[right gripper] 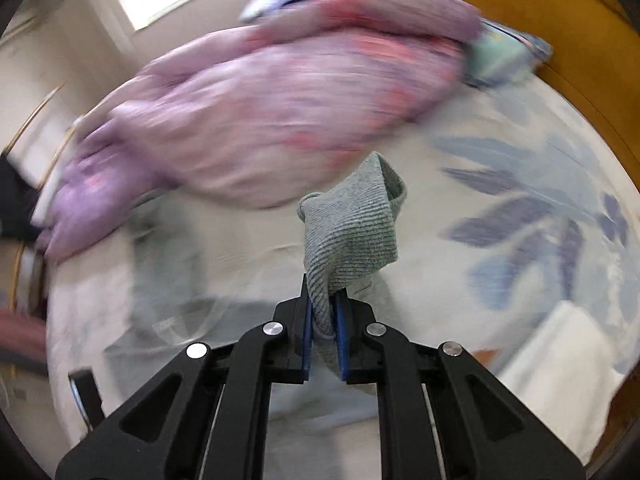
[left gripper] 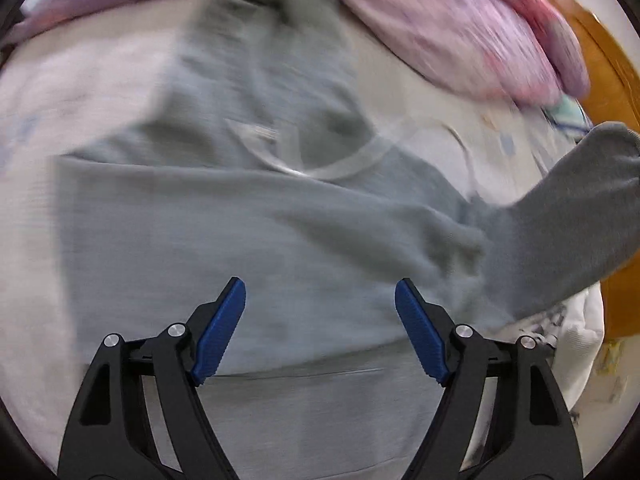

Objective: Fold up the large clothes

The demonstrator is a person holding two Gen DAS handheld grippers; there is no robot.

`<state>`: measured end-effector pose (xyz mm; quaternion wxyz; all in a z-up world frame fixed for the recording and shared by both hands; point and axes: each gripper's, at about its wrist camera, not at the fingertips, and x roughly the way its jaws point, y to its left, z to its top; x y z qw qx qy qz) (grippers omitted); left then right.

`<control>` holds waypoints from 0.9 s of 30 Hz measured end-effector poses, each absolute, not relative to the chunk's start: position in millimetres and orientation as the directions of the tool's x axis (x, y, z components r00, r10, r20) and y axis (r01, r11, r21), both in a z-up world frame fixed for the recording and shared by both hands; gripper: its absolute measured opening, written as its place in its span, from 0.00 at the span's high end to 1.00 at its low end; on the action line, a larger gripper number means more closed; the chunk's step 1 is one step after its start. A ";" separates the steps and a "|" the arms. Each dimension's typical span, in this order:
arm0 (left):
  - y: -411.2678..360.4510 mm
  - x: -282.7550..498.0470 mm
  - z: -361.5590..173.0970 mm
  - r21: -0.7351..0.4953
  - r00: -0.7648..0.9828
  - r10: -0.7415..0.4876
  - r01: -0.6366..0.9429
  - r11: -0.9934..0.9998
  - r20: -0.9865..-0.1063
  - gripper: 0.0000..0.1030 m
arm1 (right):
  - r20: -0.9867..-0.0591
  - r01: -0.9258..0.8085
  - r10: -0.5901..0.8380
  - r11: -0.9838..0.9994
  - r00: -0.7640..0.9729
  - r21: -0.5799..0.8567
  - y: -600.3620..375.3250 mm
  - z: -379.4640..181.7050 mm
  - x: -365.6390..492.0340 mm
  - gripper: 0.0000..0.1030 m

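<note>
A large grey sweatshirt (left gripper: 248, 216) lies spread on the bed, its neckline (left gripper: 320, 164) toward the far side. My left gripper (left gripper: 320, 300) hovers over its lower body, jaws wide open with nothing between the blue pads (left gripper: 222, 332). One sleeve (left gripper: 568, 216) rises off the bed at the right. In the right wrist view my right gripper (right gripper: 324, 320) is shut on that sleeve's ribbed cuff (right gripper: 352, 224), which sticks up above the fingers. Both views are motion-blurred.
A crumpled purple and pink quilt (left gripper: 460, 28) (right gripper: 260, 112) lies along the far side of the bed. The bedsheet (right gripper: 540, 208) is pale with blue leaf prints. A brown wooden headboard (left gripper: 608, 64) (right gripper: 540, 20) borders the right. White cloth (left gripper: 576, 344) lies near the right edge.
</note>
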<state>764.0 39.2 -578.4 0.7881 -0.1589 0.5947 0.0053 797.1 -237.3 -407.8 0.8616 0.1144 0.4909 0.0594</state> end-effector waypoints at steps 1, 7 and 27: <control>65.6 754.4 -569.1 -0.235 0.312 -0.162 -0.214 0.948 -0.936 0.25 | -0.827 -0.035 0.251 0.962 0.503 0.270 -198.5 -403.4 789.4 0.91; 178.9 710.0 -538.9 -0.152 0.357 -0.028 -0.325 0.934 -0.934 0.25 | -0.840 -0.208 0.398 0.916 0.370 0.342 -25.8 -443.7 754.7 0.91; 217.0 665.2 -566.1 -0.241 0.352 -0.084 -0.430 0.870 -0.932 0.25 | -0.900 -0.303 0.420 0.878 0.113 0.371 22.1 -526.5 713.7 0.58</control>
